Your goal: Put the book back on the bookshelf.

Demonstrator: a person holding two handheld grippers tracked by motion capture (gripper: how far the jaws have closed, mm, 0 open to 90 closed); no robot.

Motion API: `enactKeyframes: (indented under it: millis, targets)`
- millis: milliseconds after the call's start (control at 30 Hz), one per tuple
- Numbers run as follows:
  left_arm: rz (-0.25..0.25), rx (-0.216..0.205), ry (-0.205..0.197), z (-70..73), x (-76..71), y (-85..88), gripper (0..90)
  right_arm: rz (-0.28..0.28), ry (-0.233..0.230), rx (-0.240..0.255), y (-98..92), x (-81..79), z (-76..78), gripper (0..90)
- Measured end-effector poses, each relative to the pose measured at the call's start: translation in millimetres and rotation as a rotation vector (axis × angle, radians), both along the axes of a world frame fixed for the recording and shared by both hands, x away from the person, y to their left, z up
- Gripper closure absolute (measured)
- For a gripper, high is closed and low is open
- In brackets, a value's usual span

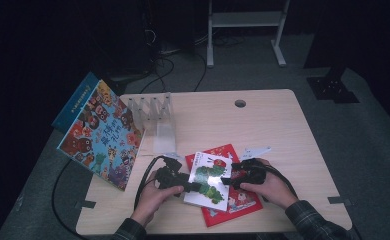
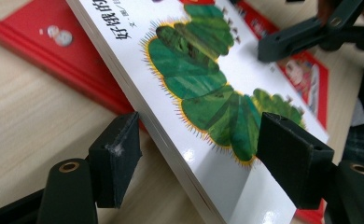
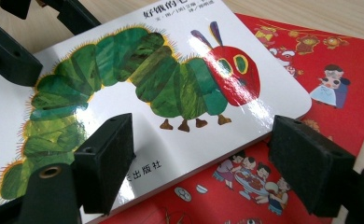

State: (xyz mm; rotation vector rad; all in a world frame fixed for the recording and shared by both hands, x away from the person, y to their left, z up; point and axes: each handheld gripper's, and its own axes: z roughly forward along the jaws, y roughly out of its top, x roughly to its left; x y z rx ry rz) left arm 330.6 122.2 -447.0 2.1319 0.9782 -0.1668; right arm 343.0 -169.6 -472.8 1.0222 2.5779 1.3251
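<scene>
My left gripper (image 2: pixel 196 154) jaws straddle caterpillar board book (image 1: pixel 210 181) edge, not clamped. My right gripper (image 3: pixel 203 161) open around opposite corner. Book atop red picture book (image 1: pixel 233 202); lift not begun, clear rack (image 1: pixel 155 111) unfilled.

The white caterpillar book (image 3: pixel 171 93) carries the only print that reads clearly. In the right gripper view, black Chinese characters run along its top edge, well beyond that claw's jaws; "好饿的" can be made out before the frame cuts the line off, and three smaller lines below it are too fine to read. Between the same jaws, close to the left one, the cover's lower edge shows "出版社". In the left gripper view the title stands beyond the left jaw, again "好饿的". The large picture book (image 1: pixel 103 132) leaning far left of both claws bears big Chinese characters, too blurred to read. The red book (image 3: pixel 339 84) shows no legible print.
</scene>
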Motion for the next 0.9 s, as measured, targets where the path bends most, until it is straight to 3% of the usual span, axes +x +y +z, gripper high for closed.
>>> enactKeyframes:
  millis: [233, 300, 467, 533, 567, 600, 633, 667, 733, 900]
  targets:
    - [0.010, -0.075, -0.076, 14.5, -2.4, -2.4, 31.1, -0.011, 0.025, 0.032, -6.5, -0.3, -0.7, 21.0]
    - [0.005, -0.076, -0.087, 17.5, -2.2, -4.6, 31.1, -0.002, 0.020, 0.030, -7.1, -1.2, -1.0, 20.8]
    - [0.004, -0.078, -0.069, 13.8, 0.8, -3.1, 31.2, -0.012, 0.014, 0.028, -7.0, -2.7, -1.2, 20.7]
    - [-0.002, -0.056, -0.064, 11.3, 2.1, -5.4, 31.2, -0.006, 0.006, 0.017, -6.4, -3.2, -1.1, 20.5]
    - [-0.020, -0.067, -0.051, 9.7, 2.5, -7.1, 31.3, -0.005, 0.000, 0.013, -5.9, -3.6, -1.2, 20.2]
    - [-0.050, -0.136, -0.021, 7.7, 2.1, -9.7, 37.6, 0.001, -0.013, 0.002, -5.0, -4.3, -1.4, 20.5]
    - [-0.060, -0.121, -0.017, 7.4, 0.4, -15.2, 36.0, 0.012, -0.031, -0.010, -3.2, -5.5, -1.8, 21.2]
    - [-0.068, -0.074, -0.044, 7.4, -2.1, -21.4, 36.0, 0.012, -0.029, -0.006, -1.1, -6.6, -1.8, 21.3]
    - [-0.075, -0.078, -0.026, 6.2, -1.7, -23.4, 34.0, 0.013, -0.024, -0.008, 1.1, -6.7, -1.4, 21.2]
    - [-0.019, -0.035, -0.037, 3.3, -0.4, -9.6, 30.3, 0.003, -0.027, -0.009, 3.6, -8.4, -1.5, 20.7]
